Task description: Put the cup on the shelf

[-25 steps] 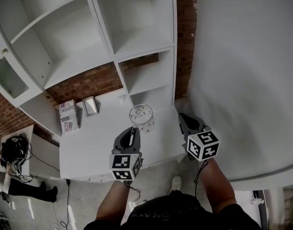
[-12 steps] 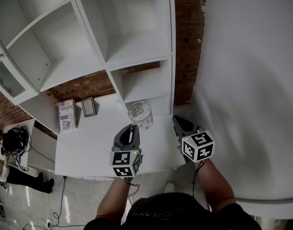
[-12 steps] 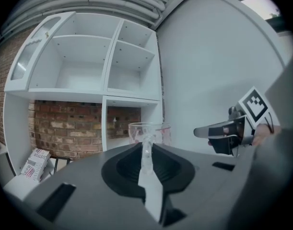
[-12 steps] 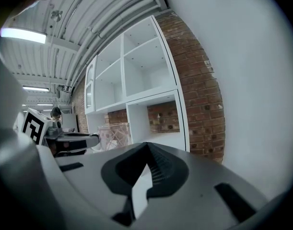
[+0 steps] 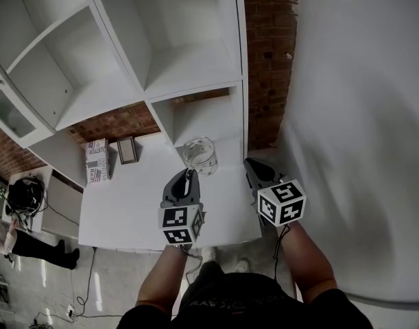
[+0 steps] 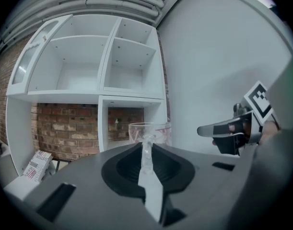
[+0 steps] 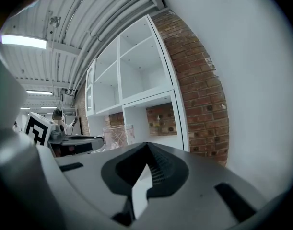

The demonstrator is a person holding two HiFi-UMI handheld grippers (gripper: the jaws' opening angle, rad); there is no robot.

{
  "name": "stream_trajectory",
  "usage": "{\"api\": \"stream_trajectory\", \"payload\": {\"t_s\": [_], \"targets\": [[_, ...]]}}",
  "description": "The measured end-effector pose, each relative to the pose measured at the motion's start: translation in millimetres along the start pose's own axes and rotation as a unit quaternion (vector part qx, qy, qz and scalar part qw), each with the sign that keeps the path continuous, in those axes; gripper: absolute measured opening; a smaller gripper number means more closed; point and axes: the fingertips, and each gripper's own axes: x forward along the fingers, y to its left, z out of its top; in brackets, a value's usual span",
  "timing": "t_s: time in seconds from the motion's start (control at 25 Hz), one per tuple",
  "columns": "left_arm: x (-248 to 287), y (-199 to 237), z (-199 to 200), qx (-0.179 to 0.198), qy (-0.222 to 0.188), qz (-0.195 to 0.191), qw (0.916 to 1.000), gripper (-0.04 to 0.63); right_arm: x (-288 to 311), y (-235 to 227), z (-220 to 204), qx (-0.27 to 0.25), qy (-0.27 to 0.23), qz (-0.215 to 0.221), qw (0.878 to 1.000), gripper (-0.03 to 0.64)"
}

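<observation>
My left gripper (image 5: pixel 189 175) has its jaws pinching the near wall of the clear cup (image 5: pixel 199 154). The cup is just in front of the shelf's (image 5: pixel 195 67) lowest open compartment, over the white table (image 5: pixel 127 204) at the shelf's foot. My right gripper (image 5: pixel 251 166) hangs beside that compartment's right edge, jaws pressed together on nothing

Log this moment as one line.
left tool: gripping cup rim | right tool: shut, empty | cup: not yet on shelf
</observation>
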Motion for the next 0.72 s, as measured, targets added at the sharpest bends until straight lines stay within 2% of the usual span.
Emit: {"api": "stream_trajectory", "payload": {"t_s": [0.72], "targets": [[72,29,4,-0.002,-0.017,0.022,0.9996,0.038,52,-23,11,-0.003,0.005,0.002,1.000,0.000]]}}
